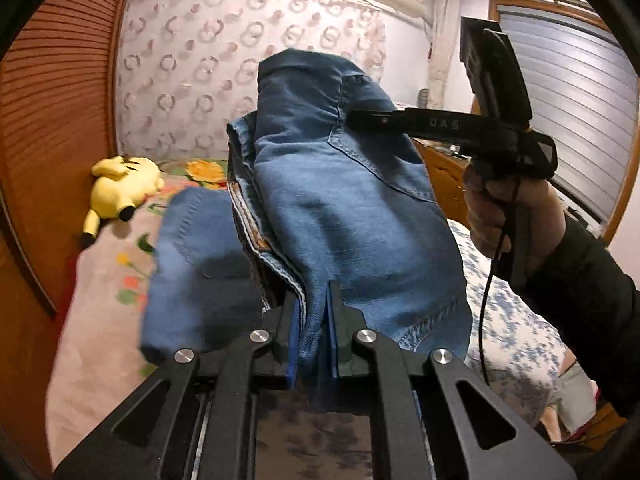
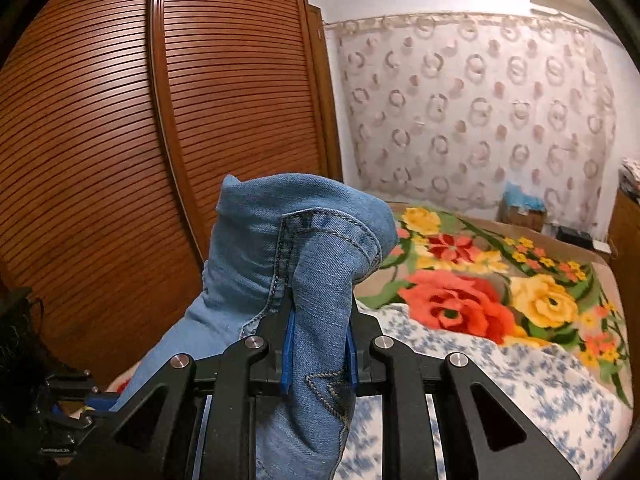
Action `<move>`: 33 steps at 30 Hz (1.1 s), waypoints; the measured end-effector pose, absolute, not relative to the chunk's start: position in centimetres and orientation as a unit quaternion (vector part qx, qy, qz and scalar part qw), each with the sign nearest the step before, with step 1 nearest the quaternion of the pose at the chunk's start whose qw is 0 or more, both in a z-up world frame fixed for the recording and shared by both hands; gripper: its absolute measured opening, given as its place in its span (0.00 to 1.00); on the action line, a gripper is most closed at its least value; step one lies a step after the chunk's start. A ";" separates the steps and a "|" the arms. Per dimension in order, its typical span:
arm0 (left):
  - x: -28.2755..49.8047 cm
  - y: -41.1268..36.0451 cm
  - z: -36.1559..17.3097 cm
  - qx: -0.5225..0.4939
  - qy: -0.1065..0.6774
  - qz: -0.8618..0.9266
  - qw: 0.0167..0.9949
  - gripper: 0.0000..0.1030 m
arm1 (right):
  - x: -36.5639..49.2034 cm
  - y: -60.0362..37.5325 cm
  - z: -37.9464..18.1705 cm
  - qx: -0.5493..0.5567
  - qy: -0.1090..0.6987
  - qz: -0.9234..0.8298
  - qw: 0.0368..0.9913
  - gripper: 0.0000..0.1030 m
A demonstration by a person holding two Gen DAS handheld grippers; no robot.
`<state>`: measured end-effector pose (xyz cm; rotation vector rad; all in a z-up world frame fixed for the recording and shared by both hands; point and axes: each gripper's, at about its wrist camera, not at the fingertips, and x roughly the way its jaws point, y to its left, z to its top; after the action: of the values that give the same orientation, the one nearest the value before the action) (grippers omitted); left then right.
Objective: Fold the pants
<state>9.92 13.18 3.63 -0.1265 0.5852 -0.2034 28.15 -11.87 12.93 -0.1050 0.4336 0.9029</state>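
Blue denim pants [image 1: 344, 200] hang lifted above the bed, bunched between both grippers. My left gripper [image 1: 314, 328] is shut on a fold of the denim, its blue pads pinching the cloth at the bottom middle of the left wrist view. In that same view my right gripper [image 1: 360, 119] comes in from the right, held by a hand [image 1: 496, 216], and bites the pants near a back pocket. In the right wrist view my right gripper [image 2: 320, 344] is shut on a thick seamed wad of the pants [image 2: 296, 256]. A pant leg droops left and down.
A bed [image 2: 472, 296] with a flowered blanket and a blue-and-white quilt [image 2: 520, 392] lies under the pants. A yellow plush toy [image 1: 120, 192] rests on the bed near the slatted wooden wardrobe [image 2: 120, 140]. A patterned curtain [image 2: 480, 112] hangs behind; a dark sleeve [image 1: 580, 280] is at right.
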 end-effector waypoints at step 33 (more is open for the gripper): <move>16.1 20.7 -2.5 -0.075 0.360 -0.010 0.930 0.15 | 41.9 -5.0 6.6 -0.071 0.248 0.414 0.873 0.45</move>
<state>16.12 20.67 -2.54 -0.1532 0.7367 -0.0208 41.87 -4.98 6.60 -0.1473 0.5181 0.8641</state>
